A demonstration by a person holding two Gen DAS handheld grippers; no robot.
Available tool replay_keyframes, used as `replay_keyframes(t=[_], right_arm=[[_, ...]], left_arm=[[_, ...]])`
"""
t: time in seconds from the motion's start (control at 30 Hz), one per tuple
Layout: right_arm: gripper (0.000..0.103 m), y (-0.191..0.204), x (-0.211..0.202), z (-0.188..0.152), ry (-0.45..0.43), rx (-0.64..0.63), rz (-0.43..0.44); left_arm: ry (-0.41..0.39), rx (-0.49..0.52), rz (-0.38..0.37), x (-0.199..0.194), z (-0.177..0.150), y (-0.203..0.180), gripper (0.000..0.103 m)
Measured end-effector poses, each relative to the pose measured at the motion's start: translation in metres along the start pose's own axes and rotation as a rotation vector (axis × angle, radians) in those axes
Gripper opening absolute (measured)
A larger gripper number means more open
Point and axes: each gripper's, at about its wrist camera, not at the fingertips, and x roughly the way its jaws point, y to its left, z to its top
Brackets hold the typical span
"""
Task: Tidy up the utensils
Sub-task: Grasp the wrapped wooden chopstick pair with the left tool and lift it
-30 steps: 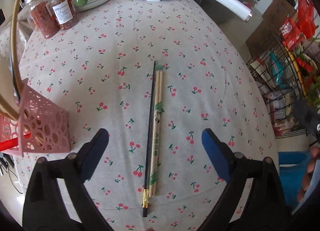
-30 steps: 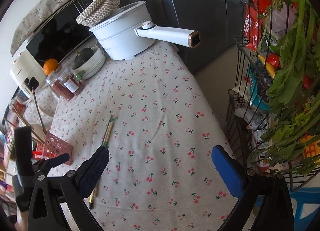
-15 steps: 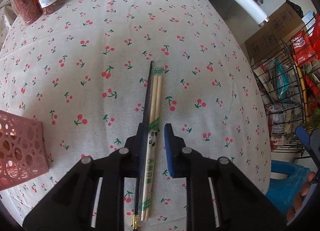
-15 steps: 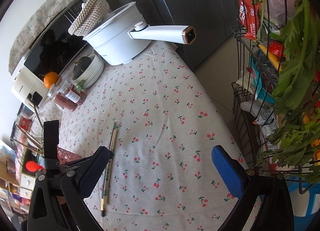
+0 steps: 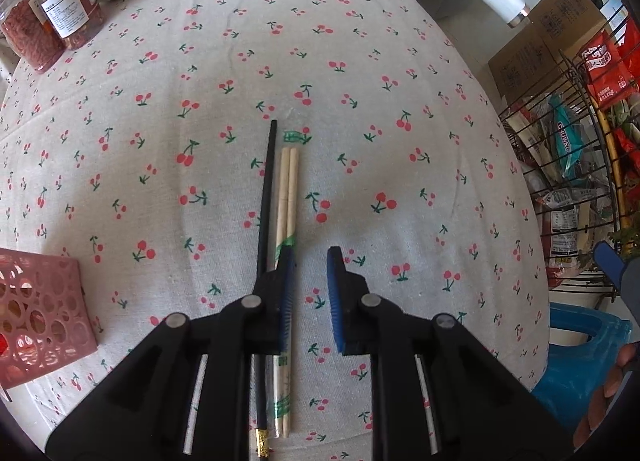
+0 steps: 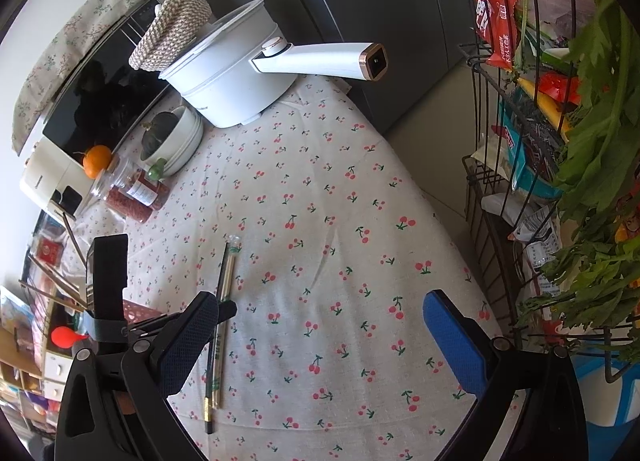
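The wrapped wooden chopsticks (image 5: 287, 221) lie flat on the cherry-print surface (image 5: 400, 149), their long axis running straight away from the left gripper (image 5: 310, 281) and almost in line with its fingers. Touching their left side lies a single black chopstick (image 5: 265, 205) with a gold band at its near end, parallel to them. The left gripper's fingers are drawn in to a narrow gap but grip nothing: the left finger (image 5: 285, 293) sits over the wooden pair, and the right finger (image 5: 335, 293) stands off to the right of the pair over bare cloth, so the gap between them lies just right of the chopsticks rather than astride them. By my reading, a pinch from here would miss or catch only the edge of the wrapper; the gripper needs a small shift toward the black chopstick so that the sticks fall between the fingers. The pink perforated holder (image 5: 38, 305) stands to the left of the chopsticks, near them, and looks the likely place for them. The right gripper (image 6: 320, 337) is held well to the right of the chopsticks with its fingers spread wide and empty, so the left one is clearly the nearer. In the right wrist view the chopsticks (image 6: 224, 301) run away from the surface's near edge.
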Motion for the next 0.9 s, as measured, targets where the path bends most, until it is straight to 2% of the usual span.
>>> replay_keyframes(t=[0.27, 0.37, 0.47, 0.57, 0.77, 0.9], right_arm=[[0.103, -0.003, 0.003, 0.002, 0.007, 0.009, 0.002], [0.103, -0.003, 0.005, 0.003, 0.012, 0.007, 0.004], [0.103, -0.002, 0.008, 0.004, 0.021, 0.005, 0.007], [0.103, 0.000, 0.011, 0.005, 0.027, 0.008, 0.014], [0.103, 0.003, 0.016, 0.005, 0.043, 0.002, 0.009], [0.103, 0.001, 0.022, 0.003, 0.062, 0.007, -0.008]], left_arm=[[0.028, -0.002, 0.062, 0.003, 0.014, 0.002, 0.018], [0.030, -0.016, 0.051, 0.005, 0.017, 0.009, 0.018], [0.043, -0.043, 0.000, 0.009, 0.016, 0.016, 0.018], [0.032, -0.010, -0.004, 0.009, 0.015, 0.016, 0.018], [0.011, 0.149, 0.151, 0.014, 0.017, -0.006, 0.018], [0.004, 0.183, 0.202, 0.016, 0.019, -0.017, 0.006]])
